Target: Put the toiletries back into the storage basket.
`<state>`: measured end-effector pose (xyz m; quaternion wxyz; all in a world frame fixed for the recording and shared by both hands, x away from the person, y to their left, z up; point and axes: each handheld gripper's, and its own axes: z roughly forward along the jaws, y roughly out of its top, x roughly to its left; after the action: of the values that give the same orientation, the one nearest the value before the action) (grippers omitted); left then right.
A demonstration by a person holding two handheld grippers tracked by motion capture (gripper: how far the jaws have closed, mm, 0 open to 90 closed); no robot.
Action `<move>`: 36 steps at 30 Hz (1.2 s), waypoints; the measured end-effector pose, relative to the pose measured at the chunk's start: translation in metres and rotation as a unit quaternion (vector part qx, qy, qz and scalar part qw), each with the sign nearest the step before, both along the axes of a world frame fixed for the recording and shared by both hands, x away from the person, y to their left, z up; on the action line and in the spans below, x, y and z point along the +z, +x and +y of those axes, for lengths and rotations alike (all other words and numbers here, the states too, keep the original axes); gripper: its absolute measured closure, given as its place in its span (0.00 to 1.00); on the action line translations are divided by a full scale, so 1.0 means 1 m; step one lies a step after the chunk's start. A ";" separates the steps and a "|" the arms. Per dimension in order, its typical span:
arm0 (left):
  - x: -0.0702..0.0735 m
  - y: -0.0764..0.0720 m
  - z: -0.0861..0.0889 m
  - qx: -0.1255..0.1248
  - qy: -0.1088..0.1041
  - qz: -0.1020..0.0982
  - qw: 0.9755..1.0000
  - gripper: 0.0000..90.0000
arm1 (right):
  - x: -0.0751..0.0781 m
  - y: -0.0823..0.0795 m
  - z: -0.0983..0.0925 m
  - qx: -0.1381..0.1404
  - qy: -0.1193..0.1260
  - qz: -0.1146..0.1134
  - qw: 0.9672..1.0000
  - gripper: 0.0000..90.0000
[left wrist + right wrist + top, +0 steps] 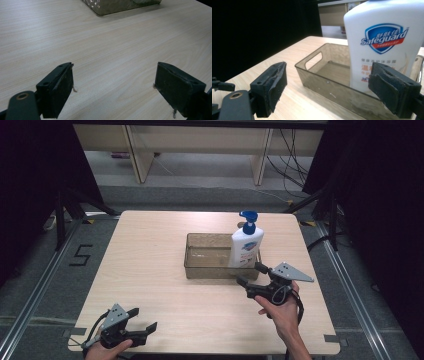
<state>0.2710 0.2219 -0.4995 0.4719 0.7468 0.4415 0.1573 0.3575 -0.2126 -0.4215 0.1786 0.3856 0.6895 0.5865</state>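
Soap bottle [246, 245] upright in tray [200, 270], just ahead of right gripper [248, 274], jaws wide; left gripper [144, 319] far, jaws wide over worktop [150, 250].

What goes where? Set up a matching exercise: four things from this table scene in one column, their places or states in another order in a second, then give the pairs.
Things:
1. soap bottle
2. tub
3. left gripper
4. right gripper

Places or states:
A. open, low at the table's near left edge
B. open, just in front of the tub's right end
C. upright in the tub's right end
D. smoky clear, at mid-table

Pairs: 1-C, 2-D, 3-A, 4-B
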 end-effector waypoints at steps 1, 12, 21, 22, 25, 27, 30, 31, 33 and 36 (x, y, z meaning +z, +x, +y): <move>0.000 0.000 0.000 0.000 0.000 0.000 1.000 0.17 | 0.000 -0.002 0.001 -0.003 0.007 0.013 1.000 0.17; 0.000 0.000 0.000 0.001 -0.001 0.000 1.000 0.17 | -0.008 -0.008 0.002 0.004 -0.014 0.006 1.000 0.17; -0.001 0.001 -0.001 -0.006 -0.003 -0.003 1.000 0.16 | -0.015 -0.017 -0.001 0.009 -0.024 0.008 1.000 0.17; -0.001 0.001 -0.001 -0.006 -0.003 -0.003 1.000 0.16 | -0.016 -0.018 -0.001 0.009 -0.026 0.015 1.000 0.17; -0.001 0.001 -0.001 -0.006 -0.003 -0.003 1.000 0.16 | -0.018 -0.021 0.000 0.007 -0.020 0.017 1.000 0.17; -0.001 0.001 -0.001 -0.006 -0.003 -0.003 1.000 0.16 | -0.019 -0.023 -0.002 0.010 -0.030 0.013 0.999 0.17; -0.001 0.001 -0.002 -0.006 -0.004 -0.003 1.000 0.16 | -0.021 -0.027 -0.002 0.012 -0.028 0.023 0.999 0.17; -0.001 0.001 -0.002 -0.006 -0.003 -0.003 1.000 0.16 | -0.022 -0.027 -0.002 0.010 -0.029 0.022 0.999 0.17; -0.001 0.001 -0.002 -0.006 -0.003 -0.003 1.000 0.16 | -0.023 -0.029 -0.003 0.010 -0.027 0.023 0.999 0.17; -0.001 0.001 -0.002 -0.006 -0.003 -0.003 1.000 0.16 | -0.024 -0.032 -0.003 0.007 -0.025 0.033 0.999 0.17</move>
<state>0.2721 0.2203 -0.5007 0.4764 0.7474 0.4363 0.1550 0.3251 -0.2160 -0.4457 0.1609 0.3955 0.7121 0.5573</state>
